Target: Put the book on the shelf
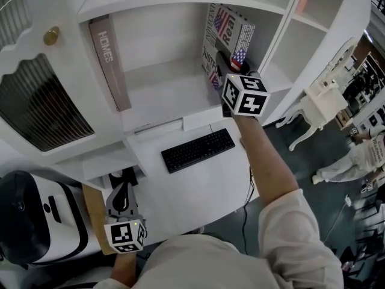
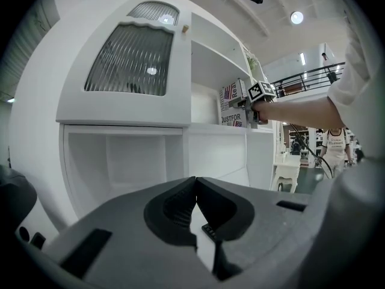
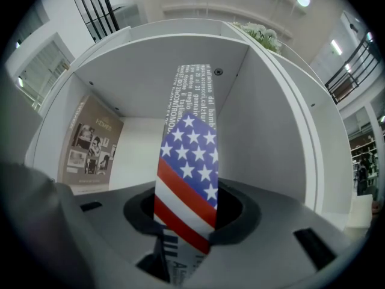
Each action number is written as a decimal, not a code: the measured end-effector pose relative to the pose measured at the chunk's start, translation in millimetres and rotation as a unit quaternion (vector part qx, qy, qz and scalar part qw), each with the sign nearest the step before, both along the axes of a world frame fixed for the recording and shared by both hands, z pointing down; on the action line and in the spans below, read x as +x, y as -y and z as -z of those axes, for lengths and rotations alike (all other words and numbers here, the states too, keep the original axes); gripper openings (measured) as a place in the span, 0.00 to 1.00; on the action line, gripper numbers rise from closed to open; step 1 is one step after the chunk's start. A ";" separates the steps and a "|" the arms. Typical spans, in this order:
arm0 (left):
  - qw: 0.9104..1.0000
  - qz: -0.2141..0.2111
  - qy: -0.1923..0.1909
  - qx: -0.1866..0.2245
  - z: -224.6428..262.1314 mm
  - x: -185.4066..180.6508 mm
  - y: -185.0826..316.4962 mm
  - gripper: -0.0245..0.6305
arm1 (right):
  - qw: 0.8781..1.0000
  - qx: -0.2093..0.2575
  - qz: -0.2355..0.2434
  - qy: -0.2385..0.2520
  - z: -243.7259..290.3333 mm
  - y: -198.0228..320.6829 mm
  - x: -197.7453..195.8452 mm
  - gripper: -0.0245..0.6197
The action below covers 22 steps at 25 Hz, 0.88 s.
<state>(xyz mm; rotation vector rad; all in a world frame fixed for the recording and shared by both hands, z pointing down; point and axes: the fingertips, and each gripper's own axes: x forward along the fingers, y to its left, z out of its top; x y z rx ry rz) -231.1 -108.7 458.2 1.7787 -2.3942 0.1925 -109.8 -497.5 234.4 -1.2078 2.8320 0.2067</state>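
The book, white with black print and a stars-and-stripes spine, stands upright at the right side of the open shelf compartment, close to its right wall. My right gripper reaches into the compartment and is shut on the spine's lower part, which fills the gap between its jaws. I cannot tell if the book's bottom rests on the shelf board. My left gripper hangs low at the desk's left front corner, shut and empty. The left gripper view shows the book held at the far shelf.
A brown book titled HOMES leans at the compartment's left wall. A black keyboard lies on the white desk below. A white and black headset-like device sits at the lower left. A white chair and a person are at the right.
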 end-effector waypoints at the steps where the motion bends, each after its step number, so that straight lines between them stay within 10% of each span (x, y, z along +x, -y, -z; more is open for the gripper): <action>1: 1.000 0.001 0.000 0.000 -0.3 -0.4 0.2 0.04 | 1.000 -0.001 0.001 0.001 -0.1 1.5 -1.1 0.29; 22: 1.000 0.006 -0.004 -0.001 -0.9 0.1 1.2 0.04 | 1.000 0.002 -0.001 0.000 -0.6 10.6 -5.7 0.30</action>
